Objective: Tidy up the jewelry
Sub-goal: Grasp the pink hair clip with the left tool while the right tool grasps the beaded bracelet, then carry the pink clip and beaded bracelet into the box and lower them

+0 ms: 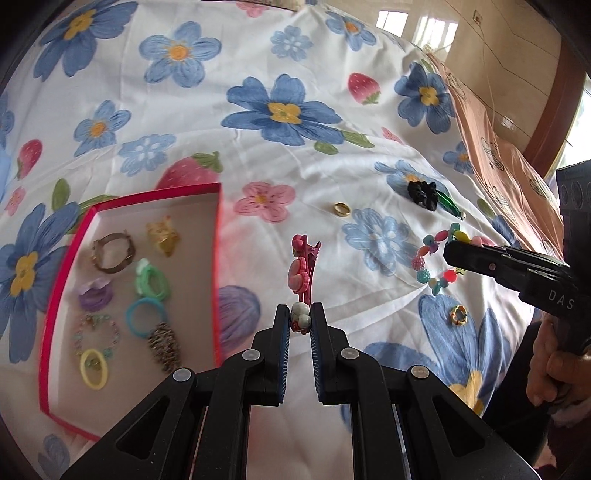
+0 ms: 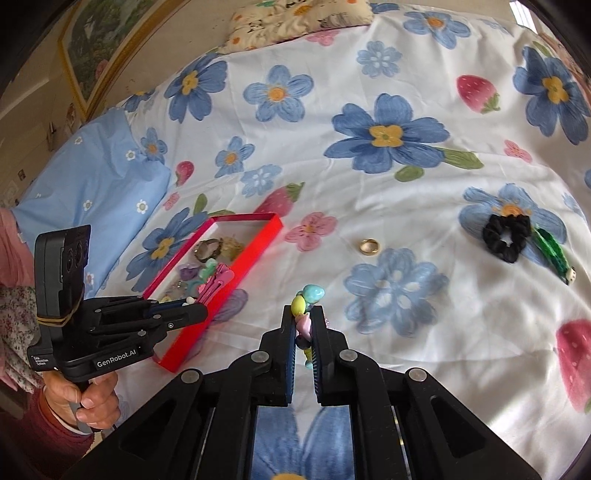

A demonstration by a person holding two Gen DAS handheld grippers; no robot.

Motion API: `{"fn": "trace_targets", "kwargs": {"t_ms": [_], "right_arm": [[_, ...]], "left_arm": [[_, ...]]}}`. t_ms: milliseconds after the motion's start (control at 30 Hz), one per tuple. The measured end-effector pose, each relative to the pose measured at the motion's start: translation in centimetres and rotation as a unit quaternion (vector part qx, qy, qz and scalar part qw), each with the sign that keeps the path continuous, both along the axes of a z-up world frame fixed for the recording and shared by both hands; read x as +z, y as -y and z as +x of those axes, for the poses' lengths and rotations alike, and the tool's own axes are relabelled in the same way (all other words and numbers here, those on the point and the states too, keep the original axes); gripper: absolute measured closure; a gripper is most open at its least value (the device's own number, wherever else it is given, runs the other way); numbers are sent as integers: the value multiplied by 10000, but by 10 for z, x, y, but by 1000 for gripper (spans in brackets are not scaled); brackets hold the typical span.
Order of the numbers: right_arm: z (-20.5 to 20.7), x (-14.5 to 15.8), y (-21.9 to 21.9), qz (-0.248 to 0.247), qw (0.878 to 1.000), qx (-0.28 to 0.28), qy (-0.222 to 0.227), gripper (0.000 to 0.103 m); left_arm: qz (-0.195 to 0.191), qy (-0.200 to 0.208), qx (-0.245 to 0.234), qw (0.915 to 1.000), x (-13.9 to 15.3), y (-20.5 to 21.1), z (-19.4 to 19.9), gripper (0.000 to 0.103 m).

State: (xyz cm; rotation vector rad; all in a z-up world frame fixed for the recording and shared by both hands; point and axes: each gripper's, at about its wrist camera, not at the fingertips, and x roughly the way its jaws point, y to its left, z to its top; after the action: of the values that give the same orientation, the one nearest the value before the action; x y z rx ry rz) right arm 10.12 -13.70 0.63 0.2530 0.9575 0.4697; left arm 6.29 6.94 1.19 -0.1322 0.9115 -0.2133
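Observation:
My left gripper [image 1: 300,317] is shut on a pink hair clip [image 1: 303,271] with a white charm, held upright above the bed just right of the red box [image 1: 218,240]. The box holds several hair ties, rings and a bracelet. My right gripper [image 2: 303,325] is shut on a colourful bead bracelet [image 2: 306,299]; in the left wrist view that bracelet [image 1: 432,258] hangs from its tip [image 1: 452,253]. A gold ring [image 1: 342,209], a black scrunchie [image 1: 422,194], a green clip [image 1: 450,204] and a small gold ring [image 1: 458,315] lie on the floral sheet.
The red box also shows in the right wrist view [image 2: 258,251], with the left gripper [image 2: 192,306] at its near side. A blue pillow [image 2: 92,184] lies at the left, a patterned pillow [image 2: 295,22] at the far end. An orange cloth [image 1: 498,155] lies along the bed's right edge.

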Motion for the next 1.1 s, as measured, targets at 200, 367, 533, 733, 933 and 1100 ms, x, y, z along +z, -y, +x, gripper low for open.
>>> {"fn": "trace_targets", "kwargs": {"t_ms": [200, 367, 533, 733, 933, 1100], "right_arm": [[0, 2, -28, 41, 9996, 268, 12, 96], [1, 5, -46, 77, 9990, 441, 18, 96], [3, 7, -64, 142, 9982, 588, 13, 96], [6, 8, -87, 220, 9961, 849, 44, 96], [8, 10, -113, 229, 9935, 1110, 49, 96], [9, 10, -130, 240, 9916, 1269, 47, 96]], "left_arm": [[-69, 27, 288, 9996, 5, -23, -19, 93], [-122, 45, 460, 9989, 9, -39, -32, 93], [-149, 49, 598, 9981, 10, -54, -41, 93], [-175, 31, 821, 9965, 12, -74, -51, 93], [-191, 21, 1023, 9946, 11, -93, -58, 93], [-201, 12, 1146, 9932, 11, -104, -63, 93]]}}
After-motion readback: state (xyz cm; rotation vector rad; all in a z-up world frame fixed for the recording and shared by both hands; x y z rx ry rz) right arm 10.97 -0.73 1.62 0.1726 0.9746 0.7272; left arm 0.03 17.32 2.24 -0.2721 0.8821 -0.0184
